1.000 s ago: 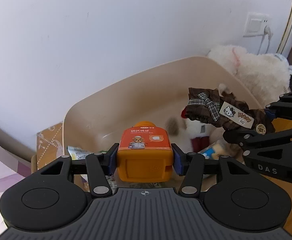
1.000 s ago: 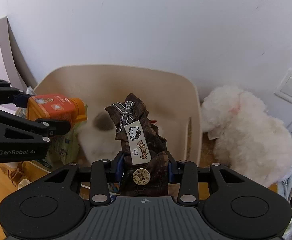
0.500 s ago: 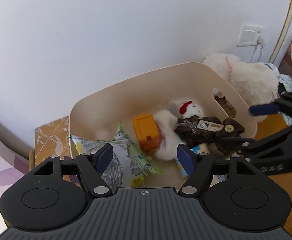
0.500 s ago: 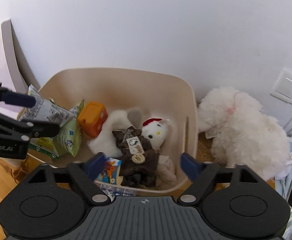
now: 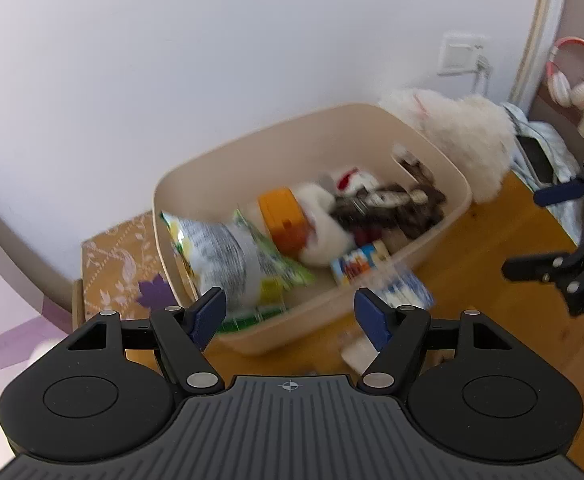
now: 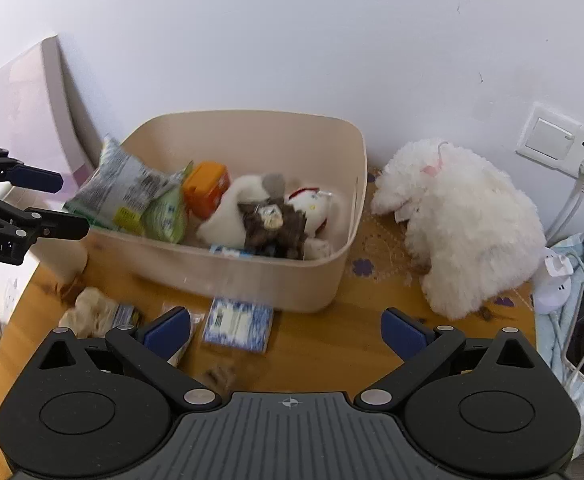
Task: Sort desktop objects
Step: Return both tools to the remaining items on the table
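Both tongs, left tongs (image 5: 289, 314) and right tongs (image 6: 285, 330), gape wide, empty, their jaws having just been opening. Inside the smooth beige tub (image 6: 283, 276) on the wooden bench (image 6: 332, 344) lie a boxy orange bottle (image 6: 207, 188) and ruffled brown cloth (image 6: 275, 226)

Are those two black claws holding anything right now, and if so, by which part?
Nothing is held. The left gripper and right gripper both have their jaws open and empty, having just been opening; the orange bottle lies in the bin.

We log: bin (image 6: 312, 280) on counter (image 6: 324, 344) by wall; snack bags (image 6: 127, 192) inside left, plush (image 6: 231, 216) centre; tissue pack (image 6: 237, 322) in front; fluffy toy (image 6: 472, 224) to bin's right.
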`<state>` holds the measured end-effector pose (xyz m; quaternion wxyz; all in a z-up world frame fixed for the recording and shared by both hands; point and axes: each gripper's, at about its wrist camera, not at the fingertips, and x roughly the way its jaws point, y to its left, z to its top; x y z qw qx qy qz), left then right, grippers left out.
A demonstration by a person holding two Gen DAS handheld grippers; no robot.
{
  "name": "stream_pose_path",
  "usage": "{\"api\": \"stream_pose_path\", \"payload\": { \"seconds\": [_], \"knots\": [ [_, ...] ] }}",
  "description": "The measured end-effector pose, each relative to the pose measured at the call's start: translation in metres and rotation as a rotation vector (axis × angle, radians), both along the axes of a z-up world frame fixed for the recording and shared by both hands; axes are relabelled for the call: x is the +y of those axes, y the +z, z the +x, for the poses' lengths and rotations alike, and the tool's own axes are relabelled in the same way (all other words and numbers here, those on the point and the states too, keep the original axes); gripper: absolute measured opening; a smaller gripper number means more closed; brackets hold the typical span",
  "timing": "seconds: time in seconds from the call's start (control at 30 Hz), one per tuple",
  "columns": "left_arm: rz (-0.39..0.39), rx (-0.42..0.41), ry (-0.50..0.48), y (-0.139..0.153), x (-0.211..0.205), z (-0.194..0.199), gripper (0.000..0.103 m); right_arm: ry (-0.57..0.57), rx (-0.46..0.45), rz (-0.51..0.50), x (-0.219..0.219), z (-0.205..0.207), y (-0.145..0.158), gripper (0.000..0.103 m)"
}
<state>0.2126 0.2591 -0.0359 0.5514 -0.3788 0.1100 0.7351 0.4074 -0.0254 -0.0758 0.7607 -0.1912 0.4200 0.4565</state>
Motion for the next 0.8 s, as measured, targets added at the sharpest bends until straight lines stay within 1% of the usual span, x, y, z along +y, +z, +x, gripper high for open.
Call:
{"api": "stream_pose_path", "payload": {
  "seconds": [0.17,0.3,0.43,0.67,0.8],
  "knots": [
    [-0.012,-0.005,-0.018,-0.013,-0.022,0.017,0.072,0.009,0.013,0.005,-0.024,-0.017,0.001,0.103],
    [-0.039,-0.035,-0.01,-0.033,-0.037,0.023,0.072,0.033,0.021,-0.03,-0.039,-0.036,-0.004,0.103],
    [-0.086,-0.047,0.01,-0.056,-0.046,0.025,0.072,0.038,0.048,-0.061,-0.05,-0.052,-0.018,0.103],
    [-0.144,-0.079,0.057,-0.085,-0.052,0.023,0.072,0.014,0.135,-0.084,-0.063,-0.081,-0.05,0.103],
    [-0.153,-0.056,0.095,-0.096,-0.052,0.025,0.072,-0.016,0.176,-0.073,-0.065,-0.096,-0.062,0.103]
  ]
}}
